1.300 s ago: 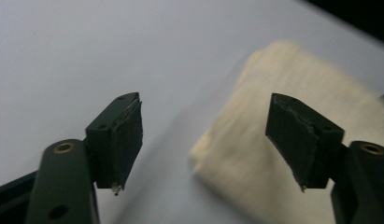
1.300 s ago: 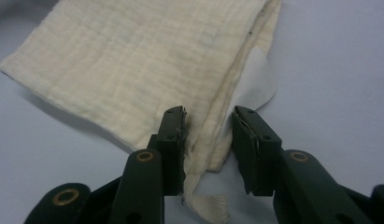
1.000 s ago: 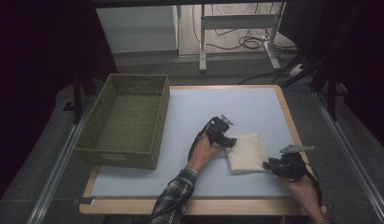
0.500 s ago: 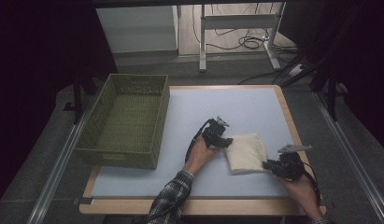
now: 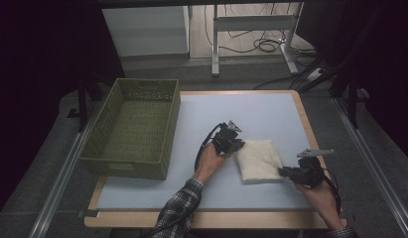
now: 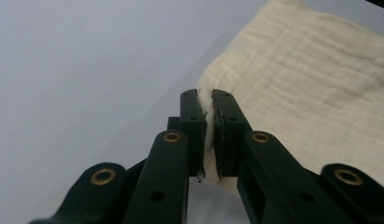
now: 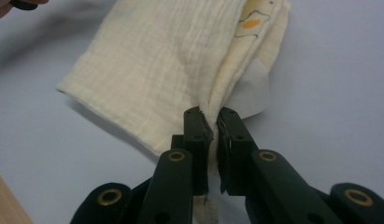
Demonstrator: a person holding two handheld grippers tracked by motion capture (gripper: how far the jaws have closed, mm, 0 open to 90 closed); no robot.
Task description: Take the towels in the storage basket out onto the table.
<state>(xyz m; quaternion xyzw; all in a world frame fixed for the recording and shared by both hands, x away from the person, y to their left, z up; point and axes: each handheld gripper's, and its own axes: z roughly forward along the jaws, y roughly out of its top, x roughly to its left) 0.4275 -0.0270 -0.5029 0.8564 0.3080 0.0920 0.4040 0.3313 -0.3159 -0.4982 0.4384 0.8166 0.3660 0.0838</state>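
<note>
A folded cream cloth (image 5: 258,159) lies on the pale mat to the right of the middle. My left gripper (image 5: 239,147) is at its left corner. In the left gripper view its jaws (image 6: 208,100) have just been closing and now pinch that corner of the cloth (image 6: 311,93). My right gripper (image 5: 282,172) is at the near right edge. Its jaws (image 7: 209,116) have also just been closing, and they clamp the layered edge of the cloth (image 7: 157,60). An orange print (image 7: 250,21) shows on an inner layer.
A green woven basket (image 5: 127,166) stands at the left of the table (image 5: 261,109), with nothing seen in it. A white tag (image 7: 252,91) sticks out under the cloth's edge. Desk legs and cables lie on the floor beyond the far edge.
The left gripper has shifted slightly at the cloth's left corner. The right hand has kept its place at the near right edge. The cloth lies where it was.
</note>
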